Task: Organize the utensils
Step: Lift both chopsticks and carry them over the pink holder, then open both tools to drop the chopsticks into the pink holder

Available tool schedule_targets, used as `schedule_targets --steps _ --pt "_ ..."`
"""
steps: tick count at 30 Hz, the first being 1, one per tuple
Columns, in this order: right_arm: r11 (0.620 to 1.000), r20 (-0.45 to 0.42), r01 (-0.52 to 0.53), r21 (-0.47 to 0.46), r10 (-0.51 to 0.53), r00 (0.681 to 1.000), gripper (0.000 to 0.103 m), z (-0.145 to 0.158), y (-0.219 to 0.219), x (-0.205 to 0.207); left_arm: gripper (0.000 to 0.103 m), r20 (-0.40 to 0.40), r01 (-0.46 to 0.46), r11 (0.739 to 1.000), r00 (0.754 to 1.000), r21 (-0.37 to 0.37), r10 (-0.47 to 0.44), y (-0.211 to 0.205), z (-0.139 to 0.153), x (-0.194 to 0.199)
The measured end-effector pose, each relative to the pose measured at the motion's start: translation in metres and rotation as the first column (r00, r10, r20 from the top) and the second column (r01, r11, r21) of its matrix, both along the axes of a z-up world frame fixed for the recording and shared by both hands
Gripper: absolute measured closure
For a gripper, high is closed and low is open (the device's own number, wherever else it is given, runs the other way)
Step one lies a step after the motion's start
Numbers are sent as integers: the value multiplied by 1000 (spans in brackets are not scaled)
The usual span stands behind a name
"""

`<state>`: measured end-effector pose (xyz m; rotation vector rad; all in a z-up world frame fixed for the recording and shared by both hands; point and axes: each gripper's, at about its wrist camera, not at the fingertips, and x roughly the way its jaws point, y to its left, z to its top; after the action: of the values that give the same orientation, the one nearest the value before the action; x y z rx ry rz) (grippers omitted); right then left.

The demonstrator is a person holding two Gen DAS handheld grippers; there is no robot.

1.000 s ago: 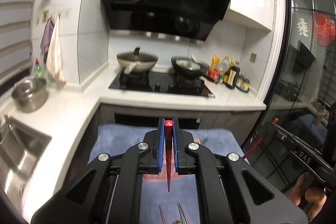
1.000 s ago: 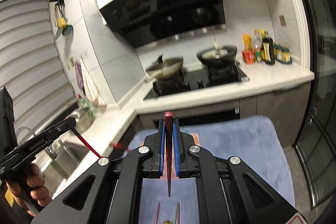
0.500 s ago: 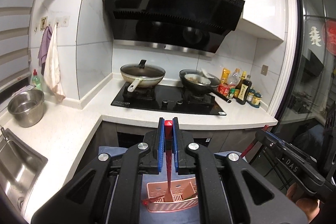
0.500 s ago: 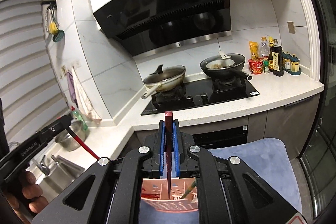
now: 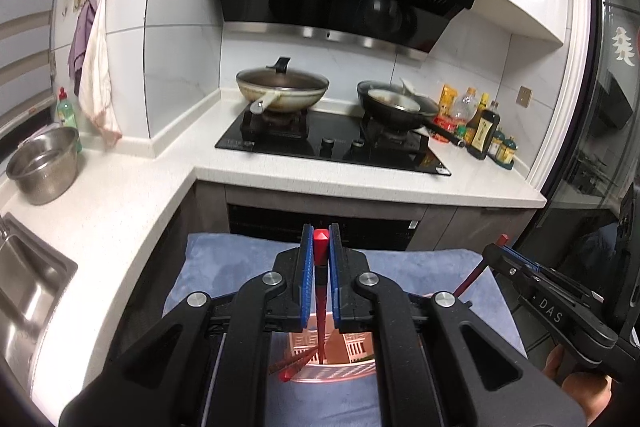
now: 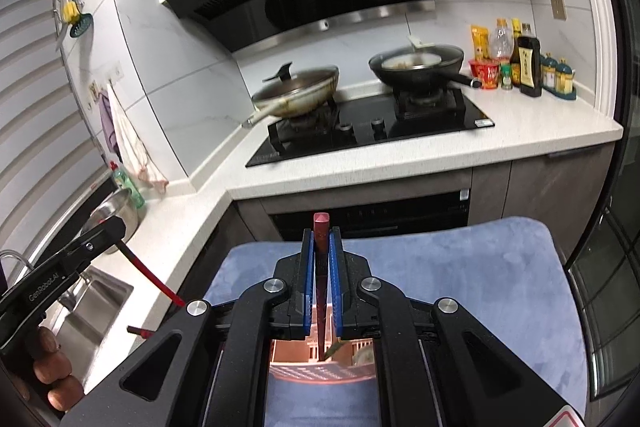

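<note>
left tongs (image 5: pixel 320 291) clamped on a red chopstick (image 5: pixel 320 267); right tongs (image 6: pixel 321 291) clamped on a dark red chopstick (image 6: pixel 321 259). both tips now hanging down into the pink basket (image 5: pixel 352 367), which a second ago lay out of sight below, with loose sticks showing there instead. basket at 6 o'clock on a blue mat (image 5: pixel 240 267). stove (image 5: pixel 332 143) at 12, closer and larger than before, with two woks. steel pot (image 5: pixel 42 163) at 9, bottles (image 5: pixel 484 131) at 2.
</note>
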<state>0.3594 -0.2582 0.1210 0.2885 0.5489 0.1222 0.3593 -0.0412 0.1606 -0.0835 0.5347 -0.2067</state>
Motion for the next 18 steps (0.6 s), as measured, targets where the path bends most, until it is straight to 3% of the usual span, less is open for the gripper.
schedule_targets --steps 9,11,13,18 --pt "1000 -26 -3 -19 2 1000 94 -12 4 4 94 -52 -1 1000 999 -11 0 1 -16 6" --pt "1000 -25 4 -20 -5 1000 91 -11 3 2 87 -54 -5 1000 999 -7 5 0 -17 5" --pt "1000 -21 6 -23 -6 1000 91 -10 4 0 70 -54 -14 1000 998 -7 14 1 -17 4" --pt "999 8 11 -46 -11 1000 78 -1 5 -11 64 -43 -32 999 999 6 33 2 -15 -2"
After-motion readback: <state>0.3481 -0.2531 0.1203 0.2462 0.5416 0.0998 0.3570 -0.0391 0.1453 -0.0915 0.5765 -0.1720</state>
